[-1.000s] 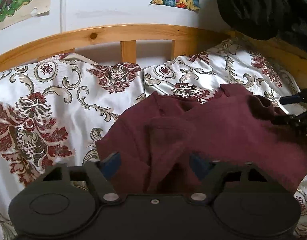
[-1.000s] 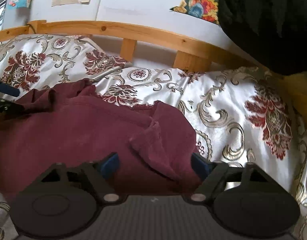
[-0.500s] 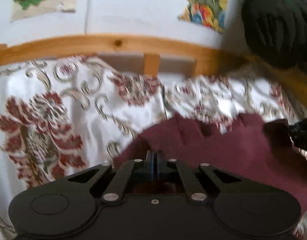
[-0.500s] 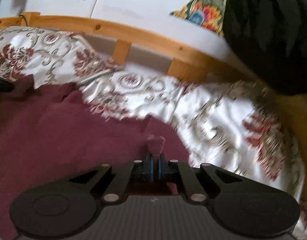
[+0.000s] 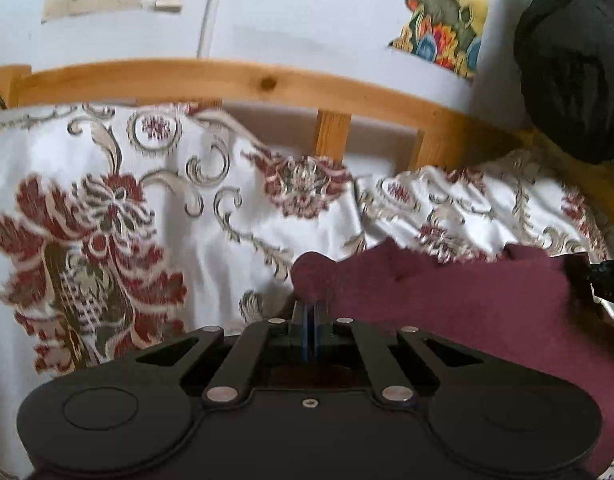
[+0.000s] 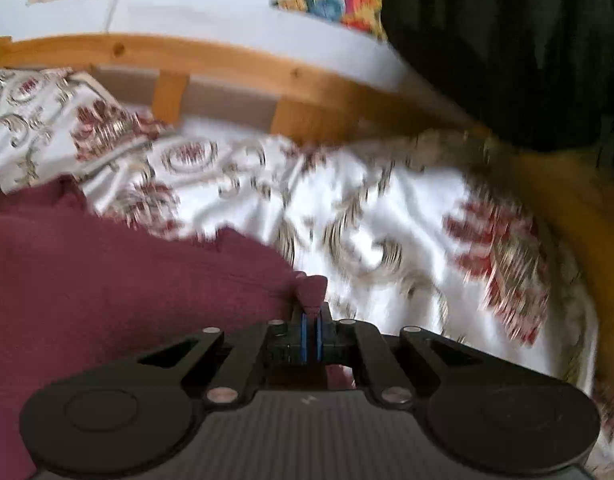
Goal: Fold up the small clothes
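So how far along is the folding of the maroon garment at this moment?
Early. Done: both corners are gripped. The left gripper is shut on one end of the maroon garment, and the right gripper is shut on the other end, a tuft poking past its pads. In hand: the cloth is stretched between them over the floral bedspread. Left: every fold; no neat crease shows yet.

- The maroon garment (image 5: 447, 296) is soft matt knit cloth.
- The bedspread (image 5: 211, 240) is glossy satin-like cloth with a woven floral pattern.
- The headboard (image 5: 243, 80) is smooth varnished pine wood.
- The left hand-held gripper (image 5: 309, 320) is matt black plastic with shiny metal pins.
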{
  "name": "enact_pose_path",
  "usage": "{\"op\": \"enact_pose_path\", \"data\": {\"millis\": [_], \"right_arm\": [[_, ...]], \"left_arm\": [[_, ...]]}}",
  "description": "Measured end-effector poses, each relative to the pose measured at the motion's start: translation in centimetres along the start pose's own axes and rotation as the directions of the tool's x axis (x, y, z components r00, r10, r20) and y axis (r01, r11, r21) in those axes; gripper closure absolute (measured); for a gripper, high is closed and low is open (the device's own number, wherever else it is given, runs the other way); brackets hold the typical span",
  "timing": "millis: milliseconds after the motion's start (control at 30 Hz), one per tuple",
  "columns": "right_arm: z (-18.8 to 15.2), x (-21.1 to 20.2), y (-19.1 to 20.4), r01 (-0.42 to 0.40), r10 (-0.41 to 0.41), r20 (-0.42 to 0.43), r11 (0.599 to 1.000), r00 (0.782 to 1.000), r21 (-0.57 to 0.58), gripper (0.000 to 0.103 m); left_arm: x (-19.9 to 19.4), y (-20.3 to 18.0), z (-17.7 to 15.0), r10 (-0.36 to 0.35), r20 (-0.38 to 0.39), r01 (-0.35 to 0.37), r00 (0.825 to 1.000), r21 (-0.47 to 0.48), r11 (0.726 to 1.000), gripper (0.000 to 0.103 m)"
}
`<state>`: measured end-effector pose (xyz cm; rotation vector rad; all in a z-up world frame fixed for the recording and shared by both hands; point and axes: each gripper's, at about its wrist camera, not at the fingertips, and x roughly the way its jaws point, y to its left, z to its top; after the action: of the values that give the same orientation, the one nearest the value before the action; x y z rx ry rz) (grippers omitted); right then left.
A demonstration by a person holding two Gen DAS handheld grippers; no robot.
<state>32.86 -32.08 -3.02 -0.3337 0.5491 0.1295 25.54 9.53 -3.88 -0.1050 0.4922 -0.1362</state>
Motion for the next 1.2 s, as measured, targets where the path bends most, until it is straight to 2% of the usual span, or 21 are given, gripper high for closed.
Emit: {"op": "enact_pose_path", "data": {"millis": [133,167,200,233,267,300,333,400,467,500,533,633,800,967,1033,1133,1200], "right_arm": [[-0.6,0.4,0.2,-0.024,0.024,-0.021,1.000,0.999,0.014,0.096],[-0.6,0.2,0.1,-0.034,0.034,-0.018,0.999,0.999,0.020,0.095],[-0.5,-0.1,0.1,-0.044,0.045,-0.014,0.999,0.999,0.028,0.089],[-0.3,-0.4,-0.2,-0.059,0.059,-0.013,0.998,0.998,0.038,0.071],[-0.2,-1.0,-0.5,-0.070,0.071,-0.002,0.996,0.997,0.047,0.061],[-0.3,-1.8,-0.9,-0.083,0.082,0.023,0.995,0.996,0.061,0.046],[-0.5,-2.7,-1.4,-0.103,0.100,0.044,0.991,0.994,0.080,0.037],[-1.0,-4.4,-2.0,-0.122,0.116,0.055,0.987,0.992,0.105,0.029],[-1.9,-6.3,-2.3,-0.110,0.104,0.061,0.987,0.993,0.119,0.021],[-2.4,-7.1,-2.2,-0.109,0.101,0.067,0.986,0.993,0.124,0.014],[-3.1,-8.1,-2.1,-0.103,0.094,0.074,0.986,0.993,0.133,0.010],[-5.3,-10.3,-1.7,-0.091,0.081,0.064,0.983,0.995,0.157,0.005],[-8.8,-11.8,-1.2,-0.086,0.084,0.021,0.977,0.996,0.193,0.004],[-10.8,-12.4,-2.1,-0.041,0.043,-0.003,0.964,0.999,0.262,0.001],[-11.3,-12.6,-2.2,-0.028,0.031,-0.008,0.963,0.999,0.267,0.001],[-12.1,-12.6,-1.6,0.008,0.000,-0.030,0.968,1.000,0.251,0.000],[-12.6,-12.5,-1.5,0.029,-0.018,-0.045,0.965,0.999,0.259,0.000]], "left_arm": [[0.3,0.1,-0.1,-0.003,-0.027,0.002,1.000,-0.008,1.000,0.100],[0.4,0.1,-0.1,-0.006,-0.044,0.005,0.999,-0.015,1.000,0.095],[0.5,0.3,0.0,-0.009,-0.060,0.007,0.998,-0.027,1.000,0.088],[0.4,0.5,0.0,-0.006,-0.068,0.003,0.998,-0.052,0.999,0.084],[0.2,0.7,0.1,-0.011,-0.070,0.006,0.998,-0.077,0.997,0.076],[-0.1,1.0,0.3,-0.028,-0.066,0.021,0.997,-0.107,0.994,0.069],[-0.4,1.2,0.5,-0.045,-0.054,0.037,0.998,-0.132,0.991,0.065],[-1.1,1.4,0.8,-0.070,-0.034,0.063,0.997,-0.177,0.982,0.042],[-1.8,1.1,1.1,-0.061,-0.019,0.056,0.998,-0.192,0.980,0.028],[-2.2,0.8,1.1,-0.054,-0.012,0.051,0.998,-0.182,0.982,0.023],[-2.5,0.4,1.1,-0.048,-0.016,0.044,0.999,-0.169,0.985,0.020],[-3.4,-0.9,0.6,-0.017,-0.046,0.010,0.999,-0.132,0.991,0.003],[-5.4,-2.5,-0.5,-0.063,-0.107,0.055,0.992,-0.077,0.995,0.001],[-6.1,-3.3,-1.9,-0.033,-0.195,0.013,0.980,-0.103,0.995,0.001],[-6.0,-3.6,-2.5,0.017,-0.256,-0.041,0.967,-0.089,0.995,0.001],[-5.4,-3.6,-3.5,0.115,-0.364,-0.136,0.924,-0.033,0.990,0.001],[-5.1,-3.0,-4.0,0.124,-0.417,-0.153,0.901,-0.036,0.988,0.001]]}}
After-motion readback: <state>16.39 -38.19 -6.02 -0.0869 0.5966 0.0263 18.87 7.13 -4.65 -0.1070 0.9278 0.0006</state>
